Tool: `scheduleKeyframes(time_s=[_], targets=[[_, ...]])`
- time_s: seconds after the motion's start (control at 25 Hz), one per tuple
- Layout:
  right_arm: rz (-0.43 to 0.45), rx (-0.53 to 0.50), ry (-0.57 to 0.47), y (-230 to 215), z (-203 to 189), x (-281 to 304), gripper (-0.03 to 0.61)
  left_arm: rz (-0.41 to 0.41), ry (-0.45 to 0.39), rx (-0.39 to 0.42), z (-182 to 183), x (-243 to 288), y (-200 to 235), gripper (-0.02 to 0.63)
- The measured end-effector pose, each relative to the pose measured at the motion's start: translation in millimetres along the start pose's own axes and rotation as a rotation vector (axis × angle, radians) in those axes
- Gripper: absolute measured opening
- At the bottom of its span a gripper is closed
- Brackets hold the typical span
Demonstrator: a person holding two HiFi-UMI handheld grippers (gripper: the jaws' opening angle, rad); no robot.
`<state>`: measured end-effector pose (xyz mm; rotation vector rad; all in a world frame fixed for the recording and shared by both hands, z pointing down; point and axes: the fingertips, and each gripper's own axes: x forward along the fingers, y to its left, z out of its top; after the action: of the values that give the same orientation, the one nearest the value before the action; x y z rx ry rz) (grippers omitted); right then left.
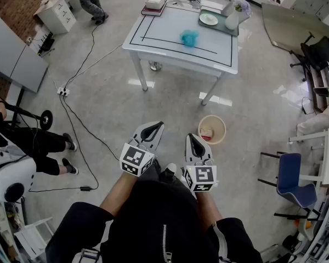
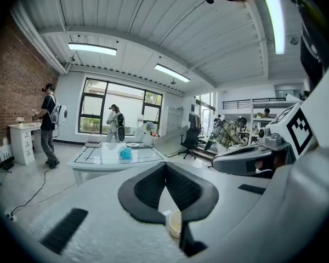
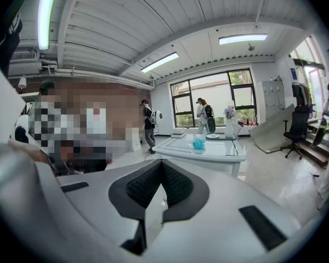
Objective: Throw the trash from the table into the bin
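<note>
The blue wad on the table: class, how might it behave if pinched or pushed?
The blue wad looks crumpled, so it probably squashes and weighs little. Its irregular shape suggests it would slide, not roll, across the glossy table.

Glossy grey floor (image 1: pixel 252 106), brick wall (image 2: pixel 11 86), tall windows (image 2: pixel 107 108) — strip lights (image 2: pixel 92 49) overhead, blue chair (image 1: pixel 289 173).

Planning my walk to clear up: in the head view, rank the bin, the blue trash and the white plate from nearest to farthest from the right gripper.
1. Bin, just ahead and right of the right gripper.
2. Blue trash, middle of the table.
3. White plate, table's far side.
</note>
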<state>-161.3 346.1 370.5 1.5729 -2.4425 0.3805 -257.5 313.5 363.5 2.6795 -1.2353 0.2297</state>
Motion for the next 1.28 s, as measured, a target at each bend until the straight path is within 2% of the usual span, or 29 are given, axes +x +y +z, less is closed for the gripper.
scheduleKeyframes(time_s=[0.4,0.68,0.96,1.28], targets=[[0.035,0.018,-0.048,-8.9,5.3,-9.1,0.008,0.002,0.004,0.007,-0.8,7.2,-13.4,0.008],[0.059,0.035,-0.028,-13.4,-1.0,-10.2,0.008,0.008,0.012,-0.005,-4.1,14.5,-14.7,0.008],[0.055,0.046,-0.016,-23.3,5.9,13.5,0.009,0.013,0.008,-0.019,-0.8,39.1,10.1,0.008],[0.040,0.080,0.028,-45.0,22.9,69.6,0.009,-0.035,0.003,-0.039,10.5,95.2,47.5,0.008]])
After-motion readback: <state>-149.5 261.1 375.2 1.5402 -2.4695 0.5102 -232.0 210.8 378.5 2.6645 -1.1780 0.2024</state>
